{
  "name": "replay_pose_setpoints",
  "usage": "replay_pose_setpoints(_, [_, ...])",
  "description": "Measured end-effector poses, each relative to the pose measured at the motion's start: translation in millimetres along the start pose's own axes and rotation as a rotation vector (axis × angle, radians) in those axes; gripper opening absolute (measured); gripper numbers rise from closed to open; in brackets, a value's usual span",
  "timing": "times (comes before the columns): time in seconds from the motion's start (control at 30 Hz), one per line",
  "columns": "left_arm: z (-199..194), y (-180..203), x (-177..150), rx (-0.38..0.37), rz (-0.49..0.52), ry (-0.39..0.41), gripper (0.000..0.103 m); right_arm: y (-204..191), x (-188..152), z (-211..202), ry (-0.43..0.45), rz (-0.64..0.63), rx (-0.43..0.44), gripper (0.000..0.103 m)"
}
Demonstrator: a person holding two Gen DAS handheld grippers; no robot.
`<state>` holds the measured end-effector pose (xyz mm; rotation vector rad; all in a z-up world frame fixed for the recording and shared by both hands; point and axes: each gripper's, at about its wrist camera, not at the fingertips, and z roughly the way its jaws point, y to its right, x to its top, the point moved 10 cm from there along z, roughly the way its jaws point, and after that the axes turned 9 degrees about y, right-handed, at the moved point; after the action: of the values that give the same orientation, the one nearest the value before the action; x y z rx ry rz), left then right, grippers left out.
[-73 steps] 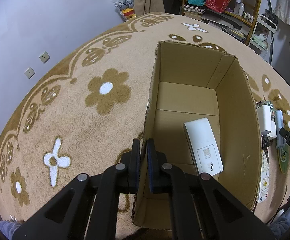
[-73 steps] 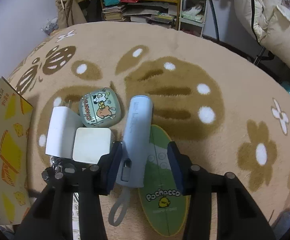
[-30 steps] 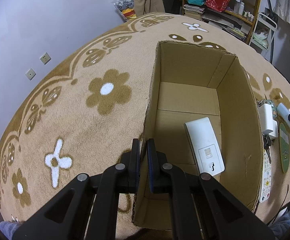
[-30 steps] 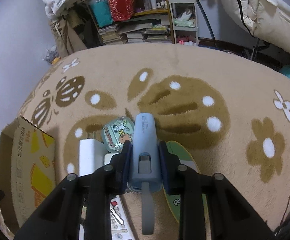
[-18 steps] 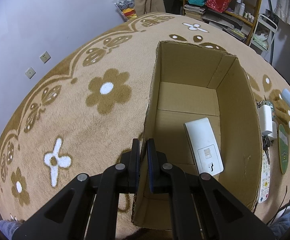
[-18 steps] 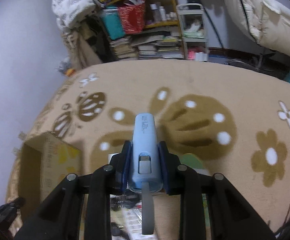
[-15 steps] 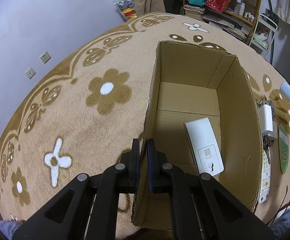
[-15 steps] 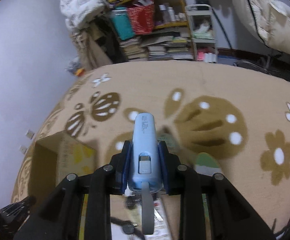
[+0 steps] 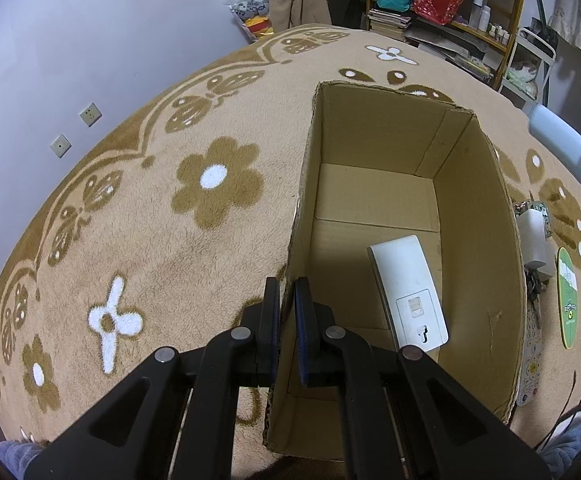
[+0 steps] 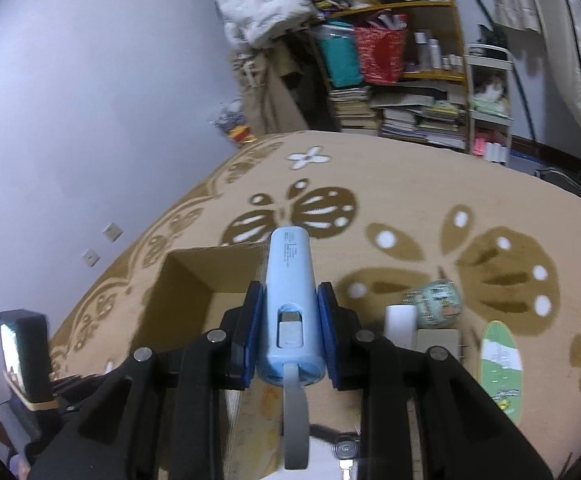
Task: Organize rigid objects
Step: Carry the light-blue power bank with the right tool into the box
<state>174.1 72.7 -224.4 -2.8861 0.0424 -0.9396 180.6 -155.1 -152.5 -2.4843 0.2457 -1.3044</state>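
Two grippers busy: right gripper (image 10: 288, 336) clamped on blue power bank (image 10: 290, 300), carrying toward cardboard box (image 9: 506, 280) at 10 o'clock; left gripper (image 9: 286, 316) pinches box wall. Next, probably lower and release inside.

Keys (image 10: 344, 454) under right gripper (image 10: 288, 332): blurred, cut by bottom edge. Remote (image 9: 530, 354) beyond box wall (image 9: 508, 280): buttons unreadable. Power bank (image 9: 558, 138) partly out of frame, far right. Box floor nearest left gripper (image 9: 287, 312) hidden by fingers (image 9: 304, 320).

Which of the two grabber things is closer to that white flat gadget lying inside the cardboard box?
Left. The left gripper has its jaws clamped on the cardboard box wall, beside the white device. The right gripper, holding the blue power bank, is outside the box's far side.
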Motion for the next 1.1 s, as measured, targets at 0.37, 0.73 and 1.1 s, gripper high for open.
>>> replay_pose_setpoints(0.37, [-1.0,2.4,-0.6,0.000,-0.003,0.003,0.007,-55.5,-43.5,14.9,-0.103,-0.060,0.134,0.029])
replay_pose_setpoints(0.73, [-1.1,1.8,-0.2,-0.011,-0.017,0.002,0.007,-63.9,-68.2,24.1,-0.165,-0.083,0.146,0.029])
replay_pose_setpoints(1.1, [-1.8,2.5,-0.8,-0.010,-0.004,0.002,0.007,-63.3,-77.0,33.1,-0.187,-0.120,0.124,0.026])
